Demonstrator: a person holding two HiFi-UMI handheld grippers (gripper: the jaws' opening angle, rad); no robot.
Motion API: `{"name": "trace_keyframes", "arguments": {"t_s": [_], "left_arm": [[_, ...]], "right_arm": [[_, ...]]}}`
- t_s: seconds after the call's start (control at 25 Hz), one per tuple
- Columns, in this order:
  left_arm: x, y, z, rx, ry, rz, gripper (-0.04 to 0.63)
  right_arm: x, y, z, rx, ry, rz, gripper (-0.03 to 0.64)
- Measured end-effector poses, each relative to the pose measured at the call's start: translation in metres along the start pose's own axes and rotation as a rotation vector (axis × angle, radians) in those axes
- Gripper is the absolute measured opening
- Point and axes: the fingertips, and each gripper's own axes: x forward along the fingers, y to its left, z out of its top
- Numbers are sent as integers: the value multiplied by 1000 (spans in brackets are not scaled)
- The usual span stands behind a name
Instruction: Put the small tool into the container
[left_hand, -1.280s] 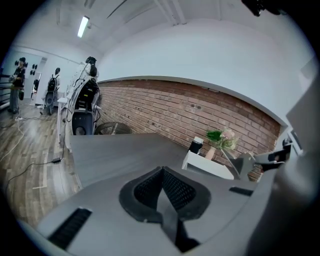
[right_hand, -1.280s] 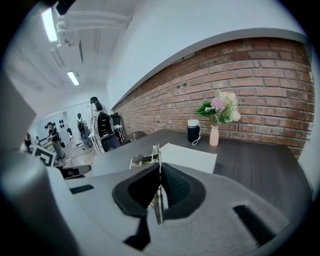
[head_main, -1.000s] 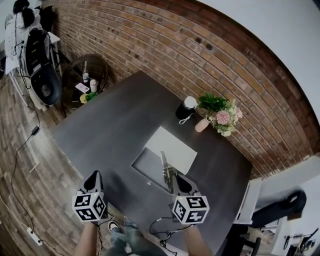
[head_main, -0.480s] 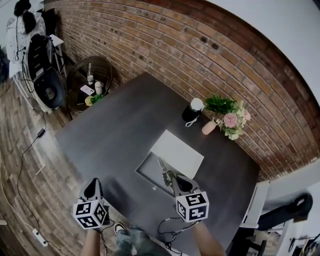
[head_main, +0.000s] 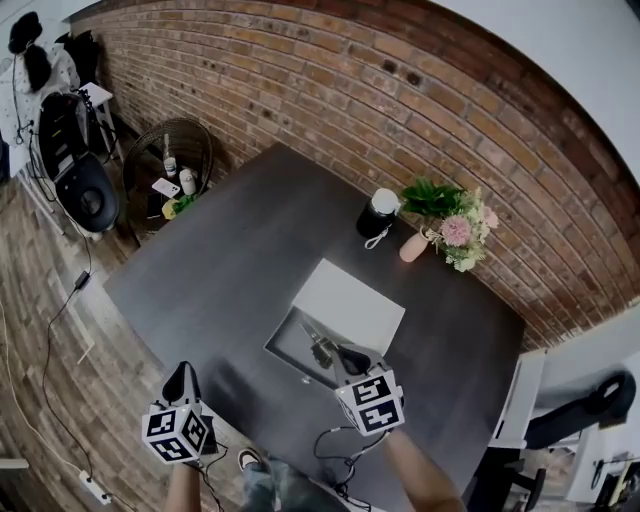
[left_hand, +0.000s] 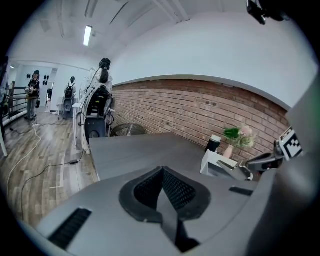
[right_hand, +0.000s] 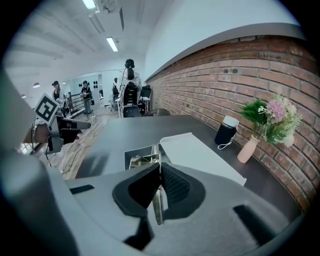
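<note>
from above, the right gripper (head_main: 345, 358) holds the small tool (head_main: 318, 343) over the open container (head_main: 285, 345). the left gripper (head_main: 182, 375) hangs at its 9 o'clock.
left gripper view: jaws pressed together, nothing inside.
right gripper view: jaws pinch the tool, which points to 12 o'clock.

Table (head_main: 220, 260) left half bare; lid (head_main: 350, 305) flanks container (head_main: 292, 345) far side; bottle (head_main: 375, 215), vase (head_main: 413, 247) near wall (head_main: 300, 90).

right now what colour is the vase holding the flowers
The vase is a pale peach-pink; it shows best in the right gripper view.
</note>
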Motion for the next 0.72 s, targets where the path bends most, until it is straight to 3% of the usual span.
{"name": "trace_keyframes", "arguments": {"t_s": [0.72], "left_arm": [[18, 0, -5, 18, 16, 15, 5]], "right_arm": [[37, -13, -9, -172, 67, -60, 11]]}}
